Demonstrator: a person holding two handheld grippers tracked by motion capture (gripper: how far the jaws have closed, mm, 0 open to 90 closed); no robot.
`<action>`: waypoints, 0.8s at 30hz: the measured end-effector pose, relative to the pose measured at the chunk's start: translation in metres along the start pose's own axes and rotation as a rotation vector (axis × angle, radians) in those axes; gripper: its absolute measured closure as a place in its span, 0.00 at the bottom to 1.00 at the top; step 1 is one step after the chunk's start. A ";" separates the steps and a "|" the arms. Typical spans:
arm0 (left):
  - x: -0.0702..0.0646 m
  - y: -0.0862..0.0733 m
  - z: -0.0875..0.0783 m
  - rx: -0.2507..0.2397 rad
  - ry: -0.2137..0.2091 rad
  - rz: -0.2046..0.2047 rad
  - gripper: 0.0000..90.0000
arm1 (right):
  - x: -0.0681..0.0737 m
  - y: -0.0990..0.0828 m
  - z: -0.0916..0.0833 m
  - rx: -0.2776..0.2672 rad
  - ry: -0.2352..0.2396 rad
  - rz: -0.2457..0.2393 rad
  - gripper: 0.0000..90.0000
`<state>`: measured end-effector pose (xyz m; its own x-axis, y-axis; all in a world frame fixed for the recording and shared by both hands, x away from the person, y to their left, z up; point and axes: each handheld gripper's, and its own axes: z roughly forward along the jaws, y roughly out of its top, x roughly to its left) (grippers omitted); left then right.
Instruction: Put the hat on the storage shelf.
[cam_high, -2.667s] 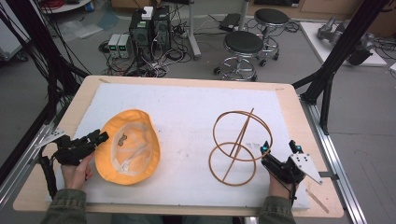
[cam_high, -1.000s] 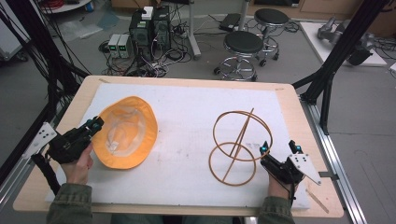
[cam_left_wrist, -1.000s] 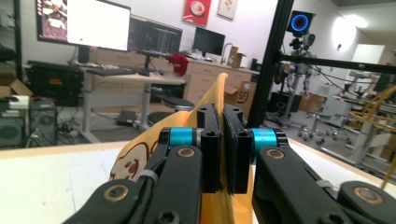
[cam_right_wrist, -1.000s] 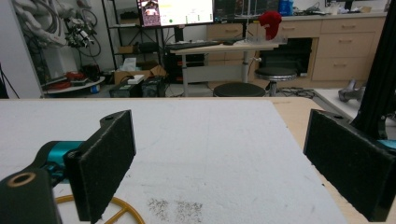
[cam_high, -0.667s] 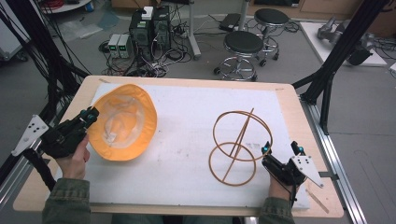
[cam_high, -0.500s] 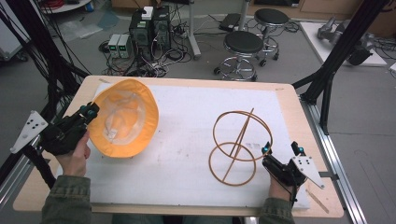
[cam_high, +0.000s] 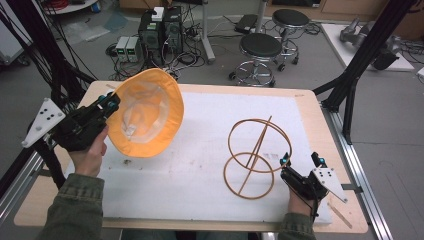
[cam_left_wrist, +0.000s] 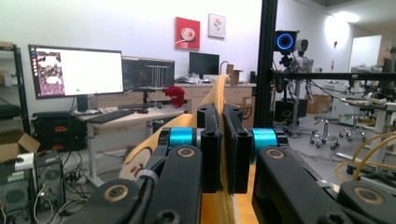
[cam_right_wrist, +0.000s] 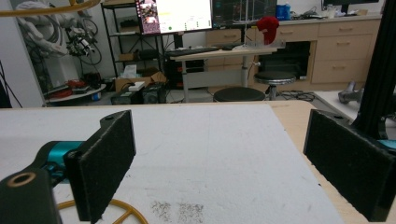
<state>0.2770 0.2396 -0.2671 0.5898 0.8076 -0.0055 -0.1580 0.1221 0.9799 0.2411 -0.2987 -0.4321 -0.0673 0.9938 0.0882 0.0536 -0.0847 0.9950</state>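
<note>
Orange bucket hat (cam_high: 145, 112), held clear of the tabletop (cam_high: 310, 107) above its far left corner, tilted so that the pale lining of the crown faces the near side; brim pinched at its left edge by the left tool (cam_high: 111, 101), whose jaws are closed flat on the orange fabric, as the left gripper view shows with the brim (cam_left_wrist: 219, 116) rising edge-on between the two black pads; left hand (cam_high: 90, 152) wrapped round the tool's body, grey three-cornered plate (cam_high: 44, 121) jutting toward the left edge. White foam mat (cam_high: 200, 165) covering most of the tabletop. Wooden hoop frame (cam_high: 255, 155), two rings joined by a slanted rod, standing on the mat toward the right edge, well apart from the hat. Right tool (cam_high: 286, 165) resting at the near right corner, just beside the frame's lower ring; its jaws stand wide apart with nothing between them.
</note>
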 end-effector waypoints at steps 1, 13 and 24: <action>-0.002 0.002 0.003 0.000 -0.002 0.006 0.96 | 0.000 0.000 0.000 -0.002 0.000 -0.001 0.09; -0.022 0.009 0.044 0.001 -0.028 0.030 0.96 | 0.002 0.000 0.000 0.006 0.012 -0.003 0.09; -0.061 0.017 0.086 0.012 -0.122 0.106 0.96 | 0.001 -0.001 0.001 0.013 0.020 0.020 0.09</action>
<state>0.3068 0.1426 -0.2331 0.6623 0.7392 0.1218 -0.2158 0.0325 0.9759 0.2421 -0.2980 -0.4333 -0.0863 0.9903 0.1089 0.0677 -0.1032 0.9924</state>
